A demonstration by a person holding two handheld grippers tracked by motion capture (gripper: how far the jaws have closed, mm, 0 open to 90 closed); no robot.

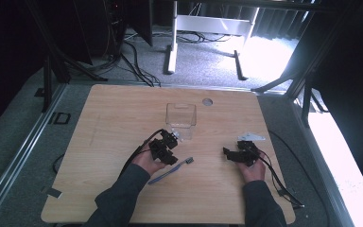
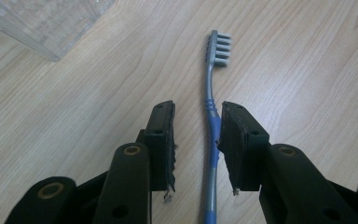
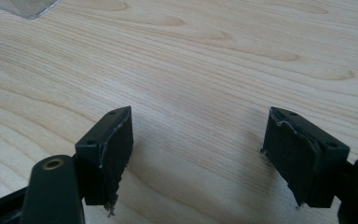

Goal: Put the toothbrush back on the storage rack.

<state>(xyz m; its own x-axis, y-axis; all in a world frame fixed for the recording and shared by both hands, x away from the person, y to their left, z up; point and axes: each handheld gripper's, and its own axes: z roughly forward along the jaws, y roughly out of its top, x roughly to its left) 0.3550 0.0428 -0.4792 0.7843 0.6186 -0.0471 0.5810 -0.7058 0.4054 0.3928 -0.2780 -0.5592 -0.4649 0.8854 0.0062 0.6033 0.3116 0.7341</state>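
A blue and grey toothbrush (image 1: 170,170) lies flat on the wooden table (image 1: 113,118), bristle head toward the right. My left gripper (image 1: 169,157) is low over it. In the left gripper view the toothbrush handle (image 2: 208,84) runs up between the jaws of the left gripper (image 2: 198,109), close against the right-hand pad (image 2: 235,140) with a gap to the other, so the gripper stands open. A clear plastic container (image 1: 181,116) stands upright just beyond it. My right gripper (image 1: 227,153) rests near the table's right side, and the right gripper (image 3: 198,116) is wide open over bare wood.
A corner of the clear container (image 2: 42,23) shows at the upper left of the left gripper view. A round grommet hole (image 1: 207,101) sits near the table's far edge. Cables (image 1: 137,66) and a white desk frame (image 1: 208,23) are on the floor beyond.
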